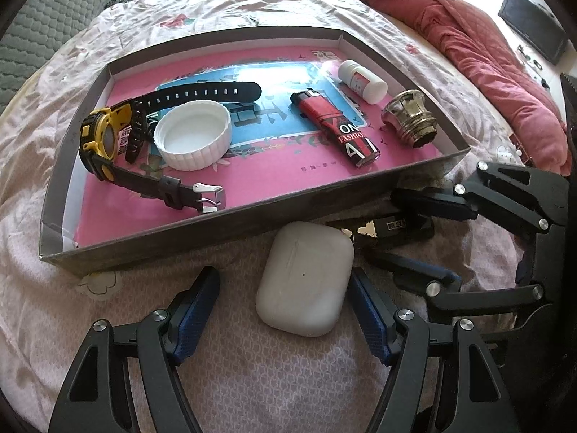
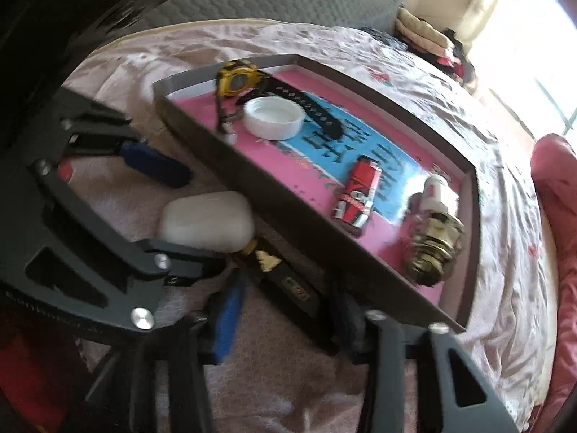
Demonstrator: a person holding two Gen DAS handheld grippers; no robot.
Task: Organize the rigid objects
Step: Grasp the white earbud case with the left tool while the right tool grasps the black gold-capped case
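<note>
A white earbud case (image 1: 304,278) lies on the bedsheet just in front of the shallow box tray (image 1: 223,231). My left gripper (image 1: 285,310) is open, a finger on each side of the case, not touching it. A black bar-shaped object (image 1: 393,229) lies to the case's right; my right gripper (image 1: 418,238) is open around it. In the right wrist view the black bar (image 2: 288,285) runs between my right gripper's (image 2: 285,310) fingers, the case (image 2: 207,222) beyond it, the left gripper (image 2: 169,216) astride the case. The tray (image 2: 288,216) holds a yellow watch (image 1: 104,137), white lid (image 1: 193,139), red lighter (image 1: 335,128), white bottle (image 1: 362,81) and metal knob (image 1: 409,117).
The tray's near wall stands right behind the case and bar. A pink quilt (image 1: 468,54) is bunched at the right, a grey quilted headboard (image 1: 43,18) at the far left. The floral sheet (image 1: 252,379) spreads around the tray.
</note>
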